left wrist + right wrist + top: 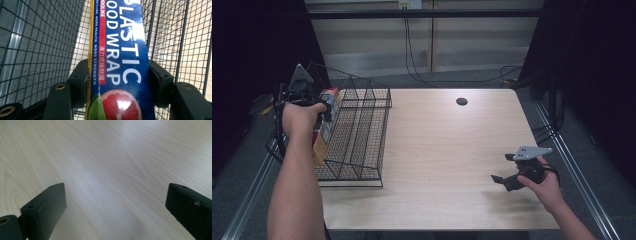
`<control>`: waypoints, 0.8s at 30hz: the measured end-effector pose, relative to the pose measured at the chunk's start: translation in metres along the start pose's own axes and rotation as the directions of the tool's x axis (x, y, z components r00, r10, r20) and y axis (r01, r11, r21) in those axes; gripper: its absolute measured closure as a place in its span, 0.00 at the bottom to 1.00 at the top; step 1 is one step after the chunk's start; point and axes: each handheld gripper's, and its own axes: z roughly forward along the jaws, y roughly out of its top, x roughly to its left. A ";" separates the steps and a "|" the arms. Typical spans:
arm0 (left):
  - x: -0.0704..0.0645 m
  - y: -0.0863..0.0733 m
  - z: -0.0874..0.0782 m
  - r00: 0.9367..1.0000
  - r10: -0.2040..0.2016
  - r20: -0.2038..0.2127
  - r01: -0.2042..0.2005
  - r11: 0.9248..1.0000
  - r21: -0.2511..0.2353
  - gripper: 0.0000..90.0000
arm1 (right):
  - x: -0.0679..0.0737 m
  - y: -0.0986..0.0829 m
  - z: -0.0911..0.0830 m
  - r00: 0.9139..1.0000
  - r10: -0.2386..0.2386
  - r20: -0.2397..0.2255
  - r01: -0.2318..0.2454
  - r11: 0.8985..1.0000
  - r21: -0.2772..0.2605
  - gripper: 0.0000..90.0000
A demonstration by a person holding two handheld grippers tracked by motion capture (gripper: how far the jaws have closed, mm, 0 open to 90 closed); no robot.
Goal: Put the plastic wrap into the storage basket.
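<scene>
**Q:** What is the left gripper doing?

**A:** The black two-jaw left gripper [117, 82] is clamped on a long, narrow blue cardboard box of plastic wrap [120, 55]. Its two pads press the box's two long sides. The box is printed with large white letters reading "PLASTIC FOOD WRAP", a red strip along one edge, a yellow edge, and a picture of a cut grapefruit and a lime near the jaws.

**Q:** Where is that box?

**A:** In the high view, the box [326, 125] stands tilted in the left end of a black wire mesh basket [362, 135]. Its upper end sits under the person's left hand [302, 117]. In the left gripper view, wire mesh runs along both sides of the box.

**Q:** And the right gripper?

**A:** The black right gripper [507, 170], with its grey three-cornered plate on top, is held in the right hand [544, 187] near the front right part of the table. Its jaws stand wide apart with nothing between them. In the right gripper view, the bare wood grain shows between the two black pads [43, 210].

**Q:** What surrounds all this?

**A:** A pale wooden rectangular table [452, 150] holds the basket at its left edge, well apart from the right gripper. A small dark round hole [461, 101] sits near the table's far edge. Beyond the table, black cables [422, 75] trail across a grey floor.
</scene>
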 end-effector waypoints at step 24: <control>0.007 0.004 0.007 0.999 -0.030 0.011 0.030 0.999 0.013 0.46 | 0.000 -0.001 0.000 1.000 0.001 -0.001 -0.001 1.000 0.011 0.03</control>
